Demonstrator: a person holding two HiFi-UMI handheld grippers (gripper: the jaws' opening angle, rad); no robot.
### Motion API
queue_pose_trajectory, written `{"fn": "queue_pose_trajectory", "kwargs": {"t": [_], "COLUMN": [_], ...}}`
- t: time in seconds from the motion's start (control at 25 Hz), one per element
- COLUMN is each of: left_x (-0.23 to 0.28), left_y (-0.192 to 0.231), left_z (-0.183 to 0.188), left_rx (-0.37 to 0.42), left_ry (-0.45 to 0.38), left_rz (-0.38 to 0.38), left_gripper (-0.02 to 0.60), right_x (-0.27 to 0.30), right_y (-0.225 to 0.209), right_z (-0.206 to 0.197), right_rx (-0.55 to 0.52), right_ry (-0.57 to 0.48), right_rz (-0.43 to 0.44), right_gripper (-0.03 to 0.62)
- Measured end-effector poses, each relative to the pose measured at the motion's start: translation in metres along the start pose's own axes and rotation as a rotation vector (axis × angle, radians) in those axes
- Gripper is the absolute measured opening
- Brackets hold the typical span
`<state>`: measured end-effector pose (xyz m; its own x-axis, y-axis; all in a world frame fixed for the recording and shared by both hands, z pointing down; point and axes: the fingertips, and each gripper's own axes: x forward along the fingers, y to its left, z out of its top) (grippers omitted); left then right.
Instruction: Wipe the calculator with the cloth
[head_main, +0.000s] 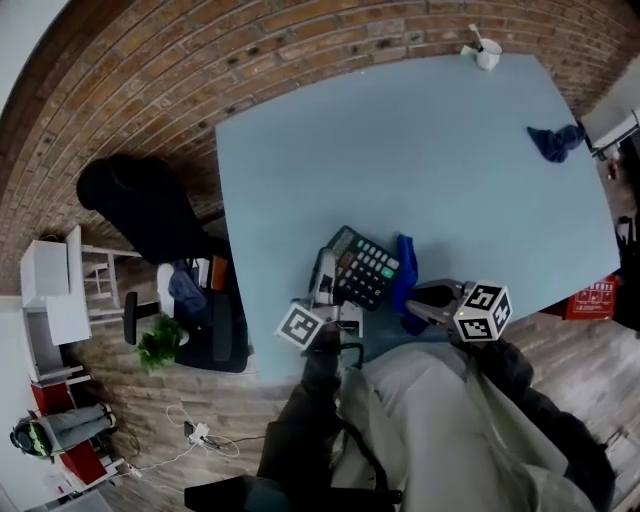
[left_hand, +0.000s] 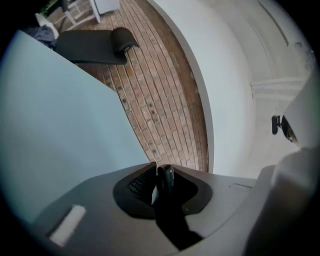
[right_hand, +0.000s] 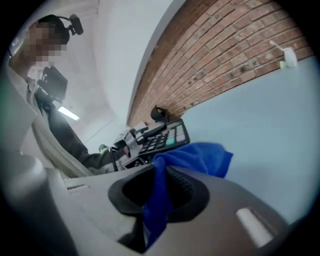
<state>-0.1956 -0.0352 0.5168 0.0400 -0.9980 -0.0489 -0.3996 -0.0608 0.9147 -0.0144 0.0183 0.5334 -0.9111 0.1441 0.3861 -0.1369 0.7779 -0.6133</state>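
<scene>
A black calculator (head_main: 362, 267) is tilted near the front edge of the pale blue table (head_main: 420, 150). My left gripper (head_main: 325, 292) is shut on its near left edge. In the left gripper view the calculator's thin dark edge (left_hand: 166, 176) stands upright between the jaws. A blue cloth (head_main: 405, 278) lies against the calculator's right side, and my right gripper (head_main: 432, 303) is shut on it. The right gripper view has the cloth (right_hand: 192, 159) running from the jaws toward the calculator (right_hand: 164, 137), with the left gripper (right_hand: 125, 144) behind it.
A second blue cloth (head_main: 555, 142) lies at the table's far right edge. A white cup (head_main: 487, 52) stands at the far corner. A black office chair (head_main: 150, 205), a small plant (head_main: 160, 340) and white shelving (head_main: 50, 290) stand on the brick floor left of the table.
</scene>
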Motion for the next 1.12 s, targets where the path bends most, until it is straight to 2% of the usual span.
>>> {"fn": "queue_pose_trajectory", "kwargs": {"t": [0.12,0.24,0.32,0.44,0.52,0.6,0.72,0.76,0.8,0.92,0.96,1.04,1.12], "left_x": [0.014,0.024,0.027,0.023,0.013,0.0,-0.019,-0.024,-0.028,-0.041,-0.045,-0.052,-0.055], "left_y": [0.02,0.037,0.044,0.047,0.051,0.054,0.048,0.04,0.028,-0.009,-0.017,-0.03,-0.034], "left_z": [-0.021,-0.035,-0.043,-0.046,-0.042,-0.031,0.0,0.012,0.021,0.027,0.022,0.007,-0.011], "left_rx": [0.108,0.259,0.318,0.345,0.401,0.497,0.583,0.583,0.567,0.466,0.435,0.397,0.398], "left_ry": [0.177,0.307,0.376,0.433,0.477,0.502,0.427,0.374,0.316,0.179,0.158,0.156,0.185], "left_rz": [0.026,0.089,0.122,0.144,0.175,0.218,0.272,0.27,0.252,0.167,0.15,0.136,0.123], "left_gripper": [0.052,0.059,0.058,0.065,0.186,0.204,0.204,0.199,0.152,0.062,0.012,0.006,0.006], "right_x": [-0.008,-0.018,-0.026,-0.039,-0.053,-0.072,-0.096,-0.099,-0.1,-0.087,-0.079,-0.058,-0.04], "right_y": [-0.039,-0.071,-0.086,-0.097,-0.101,-0.105,-0.101,-0.096,-0.087,-0.054,-0.041,-0.019,-0.007], "right_z": [-0.018,-0.029,-0.031,-0.03,-0.022,-0.009,0.017,0.027,0.038,0.065,0.07,0.072,0.068], "right_rx": [-0.075,-0.203,-0.263,-0.263,-0.268,-0.297,-0.35,-0.372,-0.394,-0.399,-0.366,-0.259,-0.147], "right_ry": [0.097,0.191,0.201,0.178,0.16,0.128,0.046,0.012,-0.027,-0.179,-0.23,-0.304,-0.332], "right_rz": [-0.177,-0.381,-0.477,-0.549,-0.599,-0.664,-0.724,-0.719,-0.701,-0.569,-0.5,-0.338,-0.217], "right_gripper": [0.066,0.078,0.107,0.132,0.141,0.141,0.141,0.141,0.141,0.12,0.112,0.066,0.002]}}
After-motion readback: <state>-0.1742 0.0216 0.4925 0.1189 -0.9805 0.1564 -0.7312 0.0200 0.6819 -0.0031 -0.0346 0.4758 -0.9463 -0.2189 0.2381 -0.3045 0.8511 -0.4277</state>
